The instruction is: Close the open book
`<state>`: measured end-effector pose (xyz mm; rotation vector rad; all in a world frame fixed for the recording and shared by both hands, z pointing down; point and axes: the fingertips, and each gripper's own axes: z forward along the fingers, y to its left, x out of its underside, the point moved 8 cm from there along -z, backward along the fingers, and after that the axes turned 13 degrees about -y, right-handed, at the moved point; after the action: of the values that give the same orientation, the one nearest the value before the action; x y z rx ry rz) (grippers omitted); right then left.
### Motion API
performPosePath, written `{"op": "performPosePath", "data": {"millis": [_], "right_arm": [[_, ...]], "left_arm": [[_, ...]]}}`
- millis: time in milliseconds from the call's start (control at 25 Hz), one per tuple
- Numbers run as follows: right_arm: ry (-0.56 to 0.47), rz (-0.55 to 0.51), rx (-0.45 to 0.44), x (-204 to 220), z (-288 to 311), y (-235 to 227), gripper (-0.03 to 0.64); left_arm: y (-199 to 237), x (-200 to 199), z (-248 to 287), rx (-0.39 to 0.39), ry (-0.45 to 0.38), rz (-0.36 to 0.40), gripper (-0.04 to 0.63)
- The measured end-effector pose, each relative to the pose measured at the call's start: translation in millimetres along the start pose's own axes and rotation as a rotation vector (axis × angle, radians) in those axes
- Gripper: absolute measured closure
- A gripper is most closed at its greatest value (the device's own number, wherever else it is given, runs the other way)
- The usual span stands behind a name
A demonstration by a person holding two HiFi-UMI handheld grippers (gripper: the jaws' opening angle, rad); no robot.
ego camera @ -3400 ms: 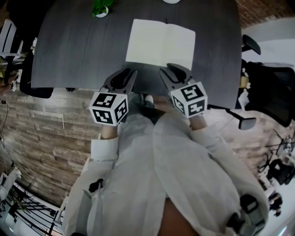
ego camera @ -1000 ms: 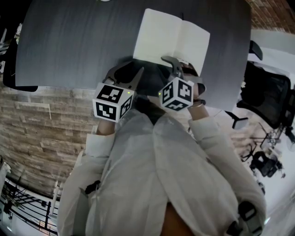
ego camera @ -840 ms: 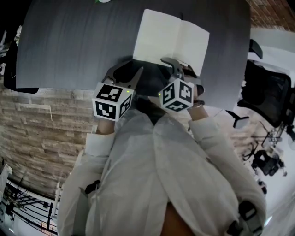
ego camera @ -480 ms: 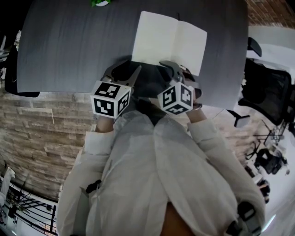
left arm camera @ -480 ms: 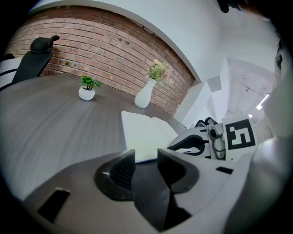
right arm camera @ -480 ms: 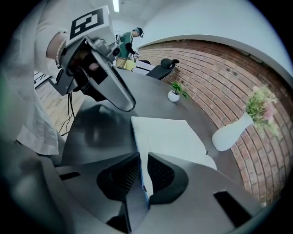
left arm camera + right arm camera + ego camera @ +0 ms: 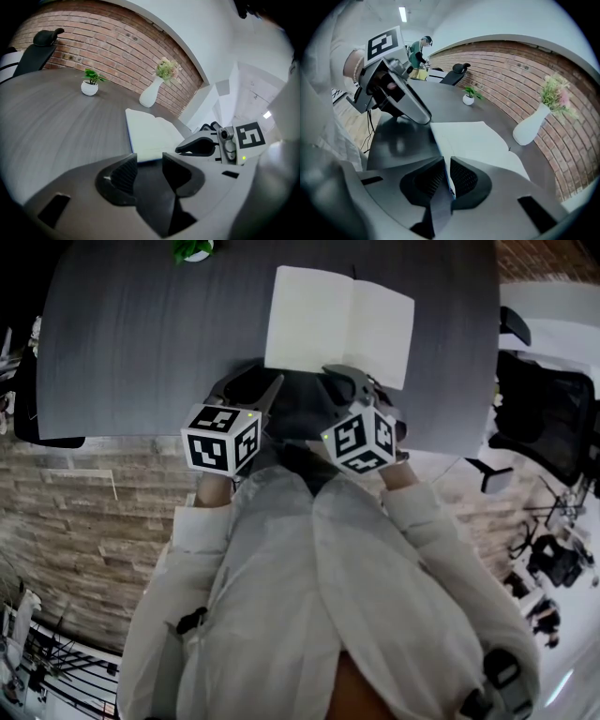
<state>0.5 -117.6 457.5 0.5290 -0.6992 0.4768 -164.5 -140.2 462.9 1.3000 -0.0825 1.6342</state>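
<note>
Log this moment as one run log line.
book: open on table | right gripper: jaws just closed onto book's near edge | left gripper: jaws just opened, empty

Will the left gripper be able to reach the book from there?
Probably yes. The left gripper has just been opening its jaws, nothing is between them, and the book lies right ahead over bare table.

The book [image 7: 337, 324] was white with a blue cover edge, the table [image 7: 141, 334] dark grey with fine grain, the vase [image 7: 150, 93] white, the wall [image 7: 108, 42] red-brown brick, and the plant [image 7: 92, 75] green in a white pot [image 7: 89, 88].
</note>
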Motion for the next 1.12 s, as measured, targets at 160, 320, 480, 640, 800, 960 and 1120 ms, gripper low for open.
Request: {"op": "performPosePath", "data": {"millis": [160, 320, 480, 640, 800, 960, 1120], "right_arm": [[-0.010, 0.014, 0.015, 1.0, -2.9, -1.1, 0.575], [-0.034, 0.022, 0.029, 0.4, -7.0, -2.9, 0.578], [-0.052, 0.025, 0.046, -0.6, -10.9, -6.2, 0.580], [-0.061, 0.031, 0.054, -1.3, -13.7, -6.2, 0.583], [-0.065, 0.037, 0.066, -0.5, -15.9, -5.5, 0.583], [-0.061, 0.040, 0.069, 2.2, -16.6, -6.2, 0.584], [-0.053, 0.040, 0.068, 3.4, -15.4, -5.5, 0.588]], "left_arm": [[1.4, 1.2, 4.2, -0.009, 0.020, -0.022, 0.443], [1.2, 1.2, 8.3, -0.014, 0.043, -0.023, 0.440], [-0.3, 0.6, 14.3, -0.020, 0.075, -0.041, 0.437], [-0.3, 0.3, 16.7, -0.020, 0.091, -0.073, 0.433], [-4.3, 0.9, 20.6, 0.029, 0.099, -0.116, 0.433], [-5.6, -1.7, 22.1, 0.057, 0.064, -0.177, 0.431], [-5.5, -7.0, 20.0, 0.086, 0.039, -0.213, 0.431]]}}
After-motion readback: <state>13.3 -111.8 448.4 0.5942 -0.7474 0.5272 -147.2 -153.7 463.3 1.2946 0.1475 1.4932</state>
